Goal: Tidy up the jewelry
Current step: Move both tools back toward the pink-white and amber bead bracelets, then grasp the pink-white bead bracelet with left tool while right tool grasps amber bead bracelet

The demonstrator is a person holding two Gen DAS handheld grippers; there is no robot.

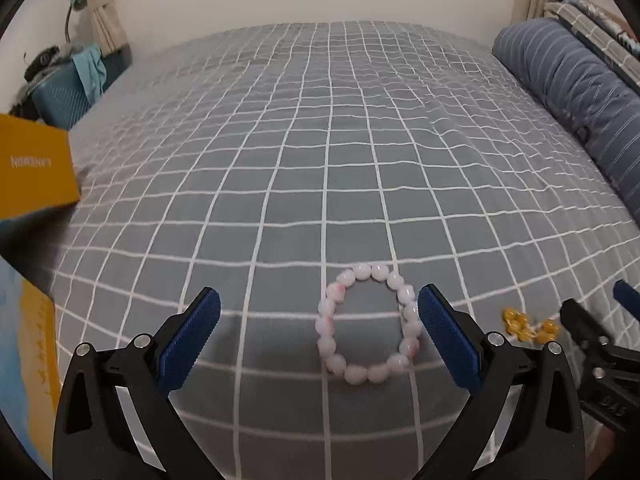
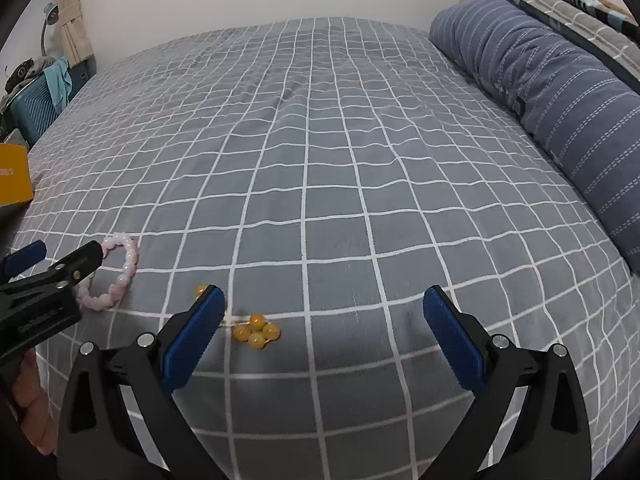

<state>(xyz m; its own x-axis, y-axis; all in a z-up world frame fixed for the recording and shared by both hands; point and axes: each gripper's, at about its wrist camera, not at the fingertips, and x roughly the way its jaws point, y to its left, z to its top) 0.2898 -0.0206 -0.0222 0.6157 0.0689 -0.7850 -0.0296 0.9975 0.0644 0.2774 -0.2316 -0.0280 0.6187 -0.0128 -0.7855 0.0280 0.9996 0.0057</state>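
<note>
Your left tongs released, spread wide; pink bead bracelet lies flat on bed between them, nearer right-hand pad. Your right tongs released too; yellow beads sit right of bracelet, by their left-hand pad. Grey checked bedsheet; striped bolster far right of bracelet, yellow box far left

A bedroom in a home: a wide bed under a grey, white-gridded sheet fills the view. At the bed's right edge lies a blue striped bolster; beyond its far left corner stand a teal suitcase, curtain and lamp.
</note>
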